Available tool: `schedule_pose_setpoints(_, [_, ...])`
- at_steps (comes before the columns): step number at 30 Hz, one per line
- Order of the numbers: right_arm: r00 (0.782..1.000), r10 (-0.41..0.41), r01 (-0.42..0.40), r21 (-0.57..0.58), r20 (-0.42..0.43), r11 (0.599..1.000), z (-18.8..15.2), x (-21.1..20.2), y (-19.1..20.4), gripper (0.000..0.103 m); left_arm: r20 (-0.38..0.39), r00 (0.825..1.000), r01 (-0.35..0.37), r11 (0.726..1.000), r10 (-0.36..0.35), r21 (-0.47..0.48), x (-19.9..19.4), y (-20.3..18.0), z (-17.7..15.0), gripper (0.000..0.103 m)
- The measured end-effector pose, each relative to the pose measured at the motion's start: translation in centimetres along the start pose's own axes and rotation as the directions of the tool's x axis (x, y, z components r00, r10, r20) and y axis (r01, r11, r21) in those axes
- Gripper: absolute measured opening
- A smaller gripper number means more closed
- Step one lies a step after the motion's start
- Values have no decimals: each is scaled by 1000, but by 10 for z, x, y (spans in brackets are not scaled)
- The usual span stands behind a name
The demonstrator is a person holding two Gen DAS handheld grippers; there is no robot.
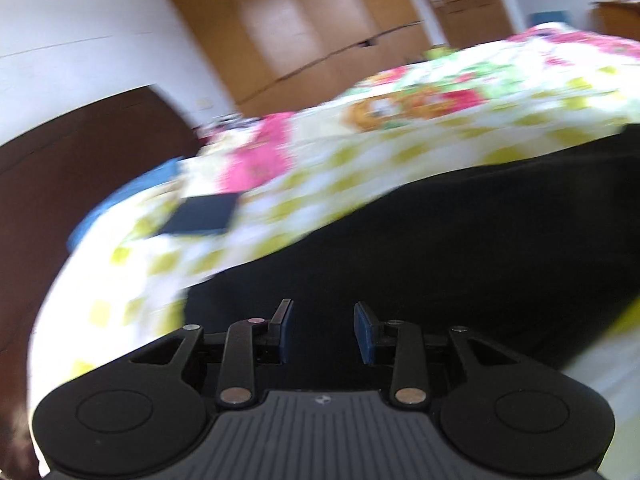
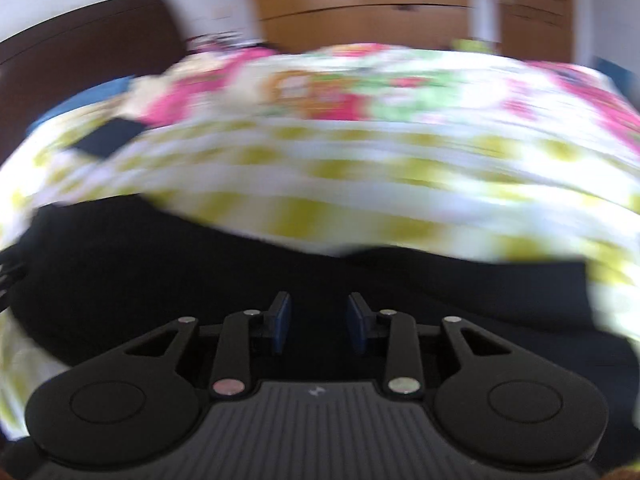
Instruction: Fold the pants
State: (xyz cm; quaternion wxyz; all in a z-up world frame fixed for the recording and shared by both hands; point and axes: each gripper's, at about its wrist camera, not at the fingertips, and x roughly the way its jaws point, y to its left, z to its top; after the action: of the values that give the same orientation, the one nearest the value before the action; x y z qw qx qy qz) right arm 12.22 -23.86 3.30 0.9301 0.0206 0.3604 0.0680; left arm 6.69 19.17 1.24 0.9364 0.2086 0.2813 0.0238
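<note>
Black pants (image 1: 460,240) lie spread on a bed with a flowered, yellow-checked sheet (image 1: 320,184). In the left wrist view my left gripper (image 1: 322,330) is open and empty, its blue pads apart just above the black cloth near its left edge. In the right wrist view the pants (image 2: 200,264) fill the lower half, and my right gripper (image 2: 318,320) is open and empty over them. Both views are blurred by motion.
A small dark blue folded item (image 1: 200,216) lies on the sheet to the far left; it also shows in the right wrist view (image 2: 108,138). A dark brown headboard (image 1: 80,152) and wooden wardrobes (image 1: 300,20) stand beyond the bed.
</note>
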Motion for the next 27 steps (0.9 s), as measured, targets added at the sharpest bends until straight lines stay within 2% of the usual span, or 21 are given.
schedule_pose_setpoints(2, [994, -108, 105, 74, 33, 992, -7, -18, -55, 34, 15, 992, 124, 992, -124, 16, 3, -42, 20, 47])
schedule_pose_setpoints(5, [991, -133, 127, 212, 16, 969, -20, -22, -116, 36, 24, 966, 255, 963, -258, 86, 4, -108, 47, 47])
schedule_pose_setpoints(8, [998, -56, 54, 332, -3, 942, -41, -15, -158, 37, 35, 938, 335, 927, -345, 170, -10, -168, 74, 47])
schedule_pose_setpoints(10, [997, 72, -58, 400, -19, 915, -51, -3, -175, 38, 36, 922, 370, 904, -386, 213, -18, -196, 88, 47])
schedule_pose_setpoints(13, [984, 176, -161, 432, 6, 887, -56, 10, -187, 39, 16, 906, 405, 878, -423, 255, -25, -224, 103, 47])
schedule_pose_setpoints(15, [974, 227, -205, 473, 12, 857, -54, 14, -196, 37, 7, 904, 408, 870, -427, 276, -27, -235, 110, 47])
schedule_pose_setpoints(16, [968, 249, -227, 483, 19, 845, -53, 13, -200, 20, 2, 903, 412, 866, -430, 284, -26, -238, 112, 47])
schedule_pose_setpoints(17, [965, 263, -240, 489, 22, 838, -50, 10, -200, 11, -1, 901, 415, 862, -433, 292, -29, -241, 112, 47])
schedule_pose_setpoints(19, [950, 306, -298, 474, 63, 828, -40, 0, -195, 8, -3, 900, 417, 857, -437, 302, -30, -245, 113, 47])
schedule_pose_setpoints(22, [913, 376, -408, 376, 157, 832, -11, -19, -170, 7, -4, 897, 422, 855, -442, 302, -24, -242, 112, 47])
schedule_pose_setpoints(25, [881, 416, -466, 269, 224, 843, 20, -25, -146, 7, -4, 899, 419, 858, -438, 296, -22, -236, 111, 47])
schedule_pose_setpoints(26, [884, 406, -457, 244, 231, 855, 27, -25, -142, 7, -4, 901, 415, 862, -433, 290, -21, -233, 110, 47])
schedule_pose_setpoints(27, [896, 384, -431, 228, 225, 873, 31, -25, -139, 7, -5, 904, 411, 866, -428, 284, -21, -231, 109, 47])
